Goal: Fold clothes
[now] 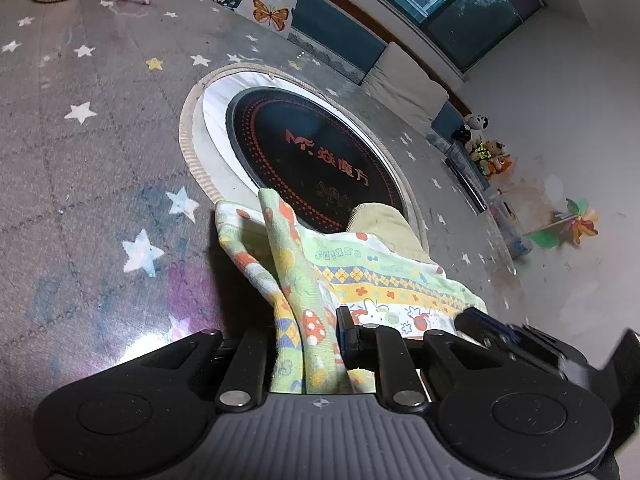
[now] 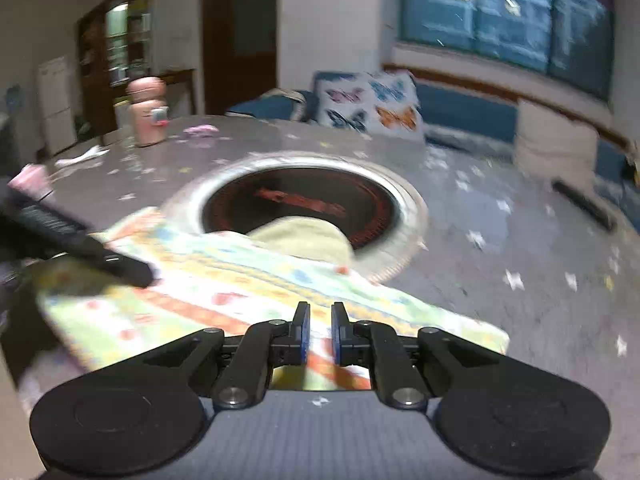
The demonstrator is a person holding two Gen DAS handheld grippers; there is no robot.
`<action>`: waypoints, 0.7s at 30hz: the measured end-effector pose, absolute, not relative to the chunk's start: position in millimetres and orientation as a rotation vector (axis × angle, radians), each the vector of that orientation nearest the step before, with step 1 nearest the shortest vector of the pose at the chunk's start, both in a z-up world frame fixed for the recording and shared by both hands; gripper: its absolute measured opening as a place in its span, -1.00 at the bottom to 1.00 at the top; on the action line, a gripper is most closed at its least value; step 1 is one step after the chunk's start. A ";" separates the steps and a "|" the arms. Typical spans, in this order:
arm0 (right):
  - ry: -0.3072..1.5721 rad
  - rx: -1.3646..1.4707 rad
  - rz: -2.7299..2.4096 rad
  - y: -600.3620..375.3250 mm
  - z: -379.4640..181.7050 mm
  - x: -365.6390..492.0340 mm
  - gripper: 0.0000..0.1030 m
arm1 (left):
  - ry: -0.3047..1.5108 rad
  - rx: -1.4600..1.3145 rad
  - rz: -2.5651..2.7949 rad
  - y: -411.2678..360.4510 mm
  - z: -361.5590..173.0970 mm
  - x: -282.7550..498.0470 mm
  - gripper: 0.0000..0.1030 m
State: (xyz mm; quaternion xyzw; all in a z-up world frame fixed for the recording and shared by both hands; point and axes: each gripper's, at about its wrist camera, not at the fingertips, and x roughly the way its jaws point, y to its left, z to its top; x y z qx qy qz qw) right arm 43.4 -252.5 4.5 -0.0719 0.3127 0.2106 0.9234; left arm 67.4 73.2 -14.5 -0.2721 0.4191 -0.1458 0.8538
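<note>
Garment (image 2: 224,280) lies on table (image 1: 80,152), long axis 9-to-3, collar at 12 over burner (image 1: 312,152). Pastel cartoon-print bands. My left gripper (image 1: 308,332) pinches a bunched fold; right gripper (image 2: 320,320) narrow, empty.

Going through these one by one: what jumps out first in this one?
The bright patterned child's garment lies at the near edge of the star-printed tablecloth, with a bunched fold of it pinched in the left gripper. Right behind it sits the round black induction cooktop set into the table's middle, with a yellow-green cloth overlapping its rim. The right gripper hovers over the garment, jaws nearly shut and holding nothing.
</note>
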 end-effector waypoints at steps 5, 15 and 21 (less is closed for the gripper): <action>0.677 -0.121 0.349 -271.9 -13.2 63.2 -0.82 | 0.878 -0.554 -0.303 71.5 -13.9 67.5 -0.69; 0.670 -0.028 0.202 -315.8 -11.9 59.1 -0.41 | 0.873 -0.529 -0.302 68.8 -13.0 67.9 -0.69; 0.687 0.075 0.158 -333.8 -18.6 60.2 -0.24 | 0.872 -0.522 -0.300 68.4 -12.8 67.7 -0.68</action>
